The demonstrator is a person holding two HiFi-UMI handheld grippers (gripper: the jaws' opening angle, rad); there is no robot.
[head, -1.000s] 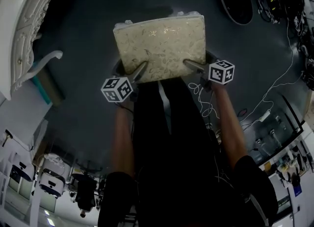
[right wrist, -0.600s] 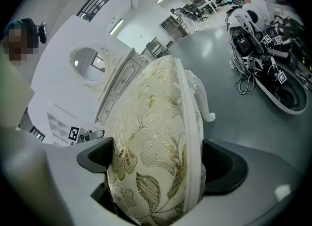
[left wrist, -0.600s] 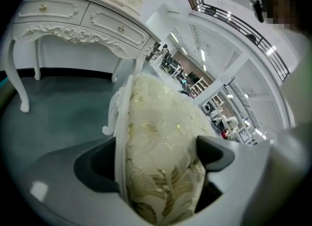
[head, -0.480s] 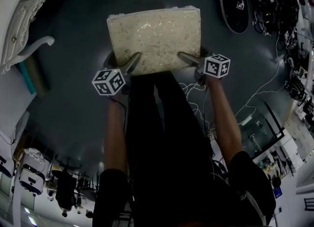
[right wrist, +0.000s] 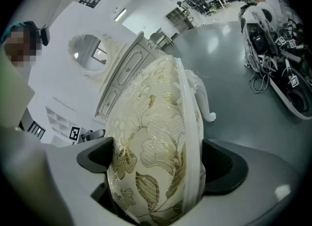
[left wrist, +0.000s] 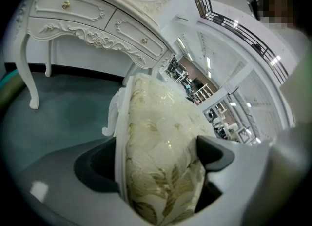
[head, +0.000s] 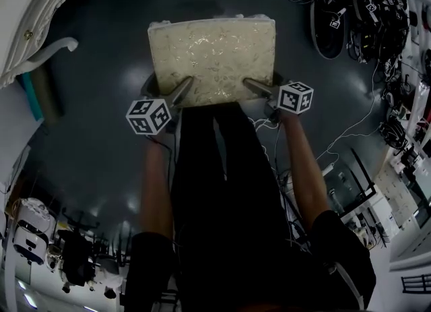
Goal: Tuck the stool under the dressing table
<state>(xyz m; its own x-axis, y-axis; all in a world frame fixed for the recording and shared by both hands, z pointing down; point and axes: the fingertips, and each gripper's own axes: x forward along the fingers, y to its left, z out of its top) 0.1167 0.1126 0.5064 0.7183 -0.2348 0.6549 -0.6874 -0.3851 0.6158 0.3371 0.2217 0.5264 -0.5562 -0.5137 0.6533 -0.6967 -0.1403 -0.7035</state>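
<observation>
Entry. We hold the stool by the near edge of its seat, one grip at each near corner.

- Left claw: closed on the seat, with the gold-patterned cushion and the white frame rail both pinched between the jaws.
- Right claw: the same, clamped over cushion and rail at the near right corner.
- The stool is out on the dark floor, directly ahead of us.
- The dressing table is at the far left, well apart from the stool.
- We cannot tell whether the stool's feet are on the floor or raised.

Judgement on the step in hand, bringing the stool over to the table:

- We should keep both grips equally firm, since the cushion is soft and could let the rail slip.
- Keep the seat level, swing it left, and square it to the gap between the table legs before pushing in.
- The carved apron under the drawers looks low, so the seat should go in low and straight.
- Avoid the cable pile at far right.

Count:

- stool: one
- dressing table: one
- claws: two, both loaded
- drawers seen: two
- table legs seen: two
- oval mirror: one
- stool legs seen: one curved leg in each gripper view
</observation>
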